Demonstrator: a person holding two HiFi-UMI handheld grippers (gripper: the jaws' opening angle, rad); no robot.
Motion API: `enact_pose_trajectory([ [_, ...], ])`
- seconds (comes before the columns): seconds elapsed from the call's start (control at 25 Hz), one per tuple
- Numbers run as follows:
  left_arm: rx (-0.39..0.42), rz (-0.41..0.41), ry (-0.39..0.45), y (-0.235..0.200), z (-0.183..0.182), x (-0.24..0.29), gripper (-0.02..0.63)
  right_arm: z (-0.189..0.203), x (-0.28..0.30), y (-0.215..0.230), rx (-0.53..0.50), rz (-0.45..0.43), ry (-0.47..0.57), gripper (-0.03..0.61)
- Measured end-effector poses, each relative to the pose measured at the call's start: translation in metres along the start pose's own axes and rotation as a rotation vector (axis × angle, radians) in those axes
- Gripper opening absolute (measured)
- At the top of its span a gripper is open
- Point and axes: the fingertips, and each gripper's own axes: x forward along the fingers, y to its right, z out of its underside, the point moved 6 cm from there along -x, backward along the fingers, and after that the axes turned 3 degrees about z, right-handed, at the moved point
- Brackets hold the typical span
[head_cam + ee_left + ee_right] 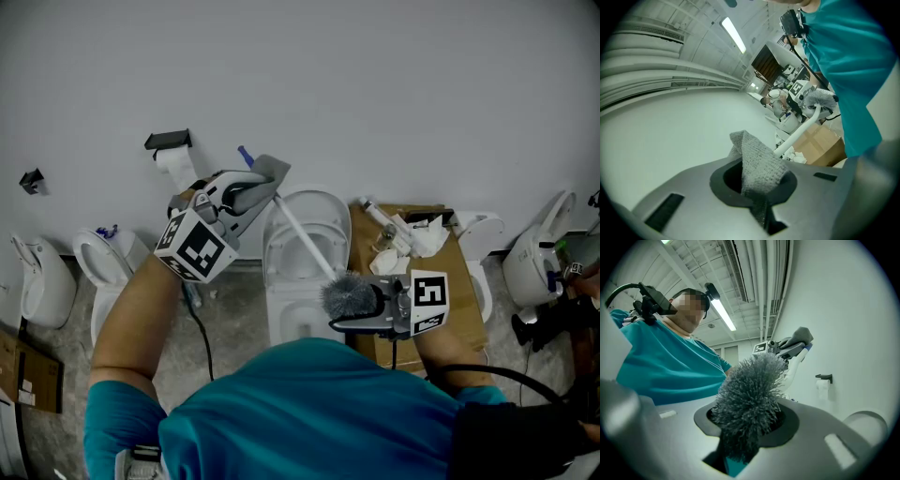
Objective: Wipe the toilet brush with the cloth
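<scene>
we see the toilet brush [305, 242] held up in the air in front of us, slanting across the open toilet [302, 323] below. its grey bristle head [747, 394] sits between the jaws of the right gripper [364, 302], which are closed on it about half wide, with the bristles bulging out past them. from there the white handle [800, 132] runs up and to the left, ending in a blue tip near the wall [375, 84]. the left gripper [265, 180] is at that upper stretch of the handle, its jaws narrow and pinched on a fold of the grey cloth [758, 164]. the cloth's free end sticks out beyond the jaws and, in the head view, seems to meet the handle just below the blue tip. a cardboard box [464, 291] with white scraps on top stands just to the right of the toilet. a paper roll [175, 169] hangs on the wall to the left. our teal shirt [309, 412] fills the bottom of the head view.
</scene>
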Motion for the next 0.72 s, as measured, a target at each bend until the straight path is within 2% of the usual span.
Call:
enact_pose_trajectory([
  [0.52,-0.032,-0.035,-0.023,-0.024,0.011,-0.008,0.012,-0.005,0.001,-0.004,0.002,-0.01,-0.005,0.144],
  [0.72,-0.017,-0.055,-0.047,-0.032,0.012,-0.01,0.012,-0.005,-0.004,-0.009,0.0,-0.02,0.001,0.144],
])
